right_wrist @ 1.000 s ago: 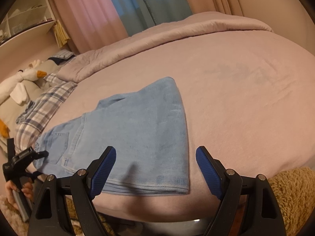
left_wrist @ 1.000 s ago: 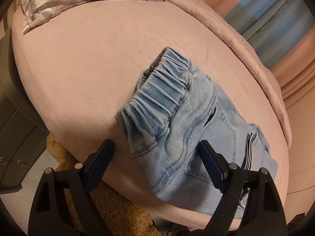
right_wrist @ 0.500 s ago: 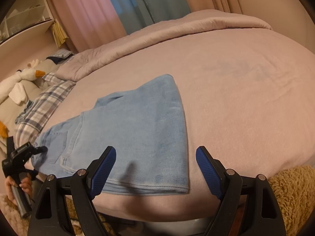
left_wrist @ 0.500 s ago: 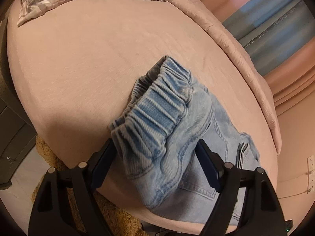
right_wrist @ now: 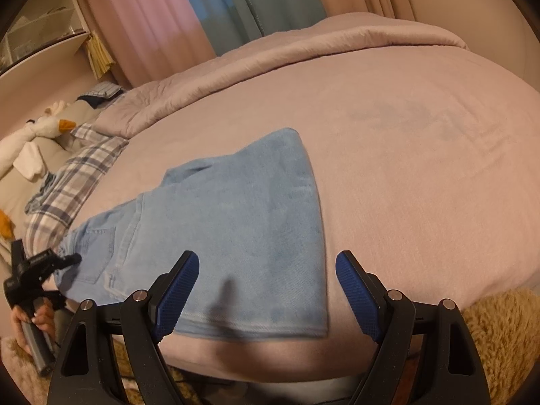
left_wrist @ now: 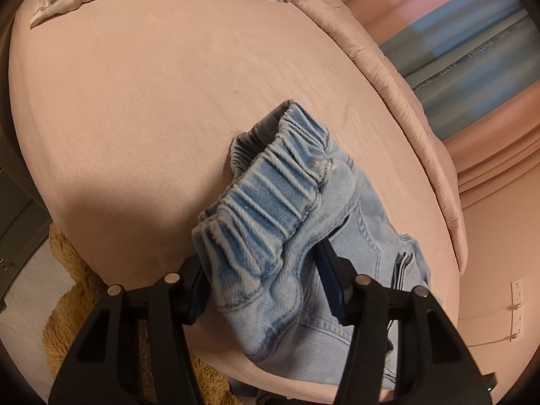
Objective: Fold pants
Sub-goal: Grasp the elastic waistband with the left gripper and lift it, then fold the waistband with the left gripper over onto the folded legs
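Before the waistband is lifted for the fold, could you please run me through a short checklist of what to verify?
1. Left gripper around the elastic waistband: ok, its jaws have just been closing with denim between them.
2. Firm pinch on it: cannot tell.
3. Right gripper open over the leg hem: ok.
4. Pants lying flat, legs stacked: ok.
5. Bare bed beyond for folding: ok.

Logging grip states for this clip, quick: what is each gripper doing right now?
Left gripper: jaws just closing around the jeans' waistband; firm grip cannot be told.
Right gripper: open, holding nothing, above the pant legs' hem.
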`<state>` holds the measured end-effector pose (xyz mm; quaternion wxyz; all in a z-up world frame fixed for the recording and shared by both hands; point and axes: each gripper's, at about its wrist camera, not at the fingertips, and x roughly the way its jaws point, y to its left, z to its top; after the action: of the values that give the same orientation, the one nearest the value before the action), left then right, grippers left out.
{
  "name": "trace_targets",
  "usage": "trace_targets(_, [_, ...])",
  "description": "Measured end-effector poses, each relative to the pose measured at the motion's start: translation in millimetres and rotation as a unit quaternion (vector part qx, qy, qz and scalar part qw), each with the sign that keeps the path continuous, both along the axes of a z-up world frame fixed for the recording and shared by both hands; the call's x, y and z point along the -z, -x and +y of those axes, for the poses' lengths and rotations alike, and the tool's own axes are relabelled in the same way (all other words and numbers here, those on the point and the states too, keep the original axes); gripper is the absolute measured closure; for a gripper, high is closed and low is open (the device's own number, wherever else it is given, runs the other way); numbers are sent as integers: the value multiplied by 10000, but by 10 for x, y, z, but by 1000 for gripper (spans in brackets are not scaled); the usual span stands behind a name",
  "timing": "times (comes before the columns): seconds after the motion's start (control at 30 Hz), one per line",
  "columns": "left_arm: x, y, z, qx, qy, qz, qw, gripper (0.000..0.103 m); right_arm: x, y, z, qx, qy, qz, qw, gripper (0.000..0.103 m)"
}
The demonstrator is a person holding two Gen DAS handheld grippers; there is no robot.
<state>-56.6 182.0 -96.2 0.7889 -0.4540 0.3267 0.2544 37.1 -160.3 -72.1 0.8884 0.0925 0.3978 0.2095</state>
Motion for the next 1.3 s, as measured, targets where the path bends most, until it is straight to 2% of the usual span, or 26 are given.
trace_targets(0.1, [-12,9,-10,4,6,2,10000,56,-159,-87,152,-285,193,24,9994,20])
trace_targets(0.17, [-35,7,-8,18,45,-84,10000,62,-320,-158,321,-520,496,-76,9974,20])
trace_targets(0.3, [-138,6,-95,50,-214,-91,9997,67,-638,-265,634,-760,938,-323,9922,20])
trace_targets(0.37, [-167,21,-131,-28,-205,-105,9997,69,-837,-295,798,-1003,791,-532,9904,20])
trace_targets(0.5, [-248,28,-212,-82,-350,-108,9993,70,-1008,-281,1029,-1346,548,-731,9867,20])
trace_targets(0.63, [-393,6,-355,-77,-678,-77,9976,71,-823,-274,1053,-1376,435,-654,9874,20])
trace_targets(0.77, [-530,-36,-449,-18,-953,-84,9954,72,-528,-434,990,-1167,639,-133,9910,20])
trace_targets(0.83, [-589,-50,-511,10,-1049,-126,9944,72,-479,-490,914,-1059,612,36,9925,20])
trace_targets(0.97, [-709,-114,-650,140,-1303,-118,9913,73,-465,-538,719,-924,428,168,9947,20])
trace_targets(1.3, [-883,-232,-844,353,-1475,-201,9882,74,-529,-545,594,-704,251,194,9970,20])
